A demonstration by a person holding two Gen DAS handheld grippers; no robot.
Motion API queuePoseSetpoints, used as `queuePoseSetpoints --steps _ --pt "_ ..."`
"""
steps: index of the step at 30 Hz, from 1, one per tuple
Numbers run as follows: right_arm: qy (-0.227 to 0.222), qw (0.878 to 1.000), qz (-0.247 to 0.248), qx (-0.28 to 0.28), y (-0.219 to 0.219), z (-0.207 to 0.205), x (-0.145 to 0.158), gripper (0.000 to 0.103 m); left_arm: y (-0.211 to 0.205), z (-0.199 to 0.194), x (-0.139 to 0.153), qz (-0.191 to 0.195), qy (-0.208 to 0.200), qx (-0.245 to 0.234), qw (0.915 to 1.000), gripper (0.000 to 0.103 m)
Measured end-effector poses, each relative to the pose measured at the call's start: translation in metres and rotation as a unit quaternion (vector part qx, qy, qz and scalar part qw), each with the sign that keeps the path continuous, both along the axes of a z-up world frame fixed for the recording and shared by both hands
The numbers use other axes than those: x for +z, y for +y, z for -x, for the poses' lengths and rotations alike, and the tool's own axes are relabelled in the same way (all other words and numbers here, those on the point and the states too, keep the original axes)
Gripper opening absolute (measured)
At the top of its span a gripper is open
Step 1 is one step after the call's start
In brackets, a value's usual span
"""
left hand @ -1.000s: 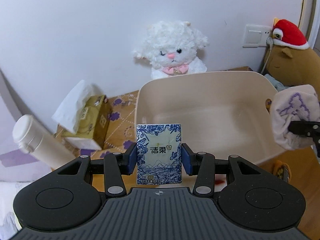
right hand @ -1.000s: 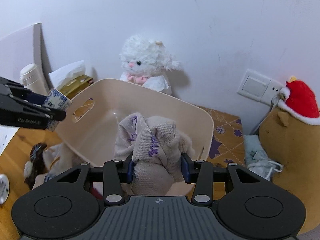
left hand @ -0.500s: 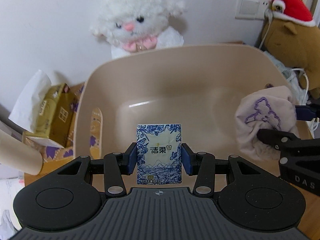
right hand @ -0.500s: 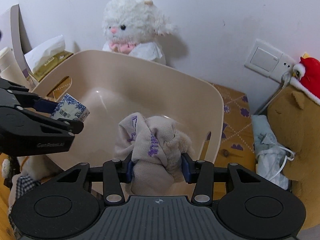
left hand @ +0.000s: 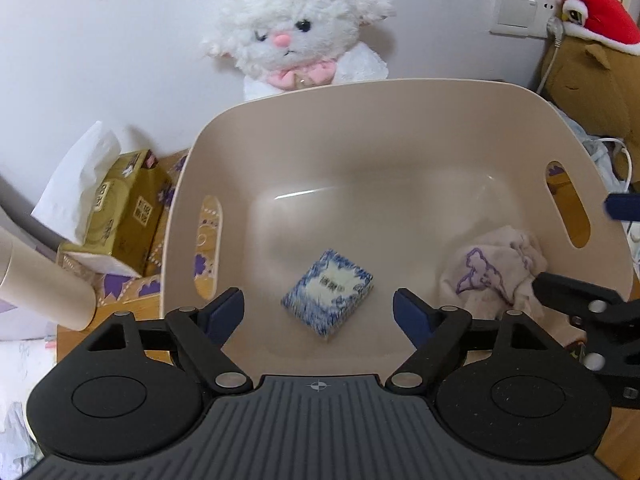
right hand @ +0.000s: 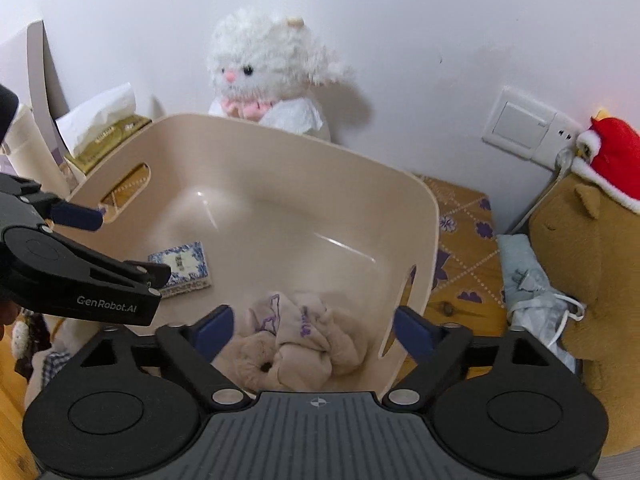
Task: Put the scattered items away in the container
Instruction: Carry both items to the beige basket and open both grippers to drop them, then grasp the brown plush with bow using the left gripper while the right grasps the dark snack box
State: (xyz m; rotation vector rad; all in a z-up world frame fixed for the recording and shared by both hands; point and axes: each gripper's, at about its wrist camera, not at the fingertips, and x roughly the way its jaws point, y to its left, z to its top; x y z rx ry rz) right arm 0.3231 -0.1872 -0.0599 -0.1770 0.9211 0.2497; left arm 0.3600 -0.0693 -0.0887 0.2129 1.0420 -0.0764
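The step in hand is the release: both grippers hang over the beige plastic bin (left hand: 400, 128) and let go. The jaws of the left gripper (left hand: 319, 312) are opening, with nothing between them; the blue-and-white tissue packet (left hand: 328, 293) lies flat on the bin floor, in the lower middle of the left view. The jaws of the right gripper (right hand: 308, 330) are opening too, and the crumpled beige cloth (right hand: 304, 340) with purple print lies below them in the bin, no pad pressing on it.

I count two items in the bin, one packet and one cloth. The next move, I judge, calls for lifting both grippers clear and looking for more scattered items, perhaps the checked fabric thing (right hand: 48, 360) at the lower left of the right view.
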Motion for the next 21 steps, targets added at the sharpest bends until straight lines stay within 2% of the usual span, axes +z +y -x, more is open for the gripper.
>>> queuePoseSetpoints --steps 1,12,17,21 --pt "-0.004 1.000 -0.003 -0.004 -0.001 0.003 0.003 0.103 0.003 0.003 0.002 0.003 -0.003 0.001 1.0000 0.083" --pt "-0.038 0.998 -0.035 -0.026 -0.002 0.046 0.029 0.103 0.037 0.040 0.038 0.028 -0.048 0.023 0.9982 0.084" --pt "-0.049 0.996 -0.039 -0.056 -0.008 0.067 0.025 0.103 0.068 0.058 0.048 0.048 -0.053 0.067 0.9952 0.085" --pt "-0.028 0.995 -0.048 -0.077 -0.015 0.079 0.008 0.103 0.098 0.071 0.045 0.066 -0.036 0.111 0.9909 0.085"
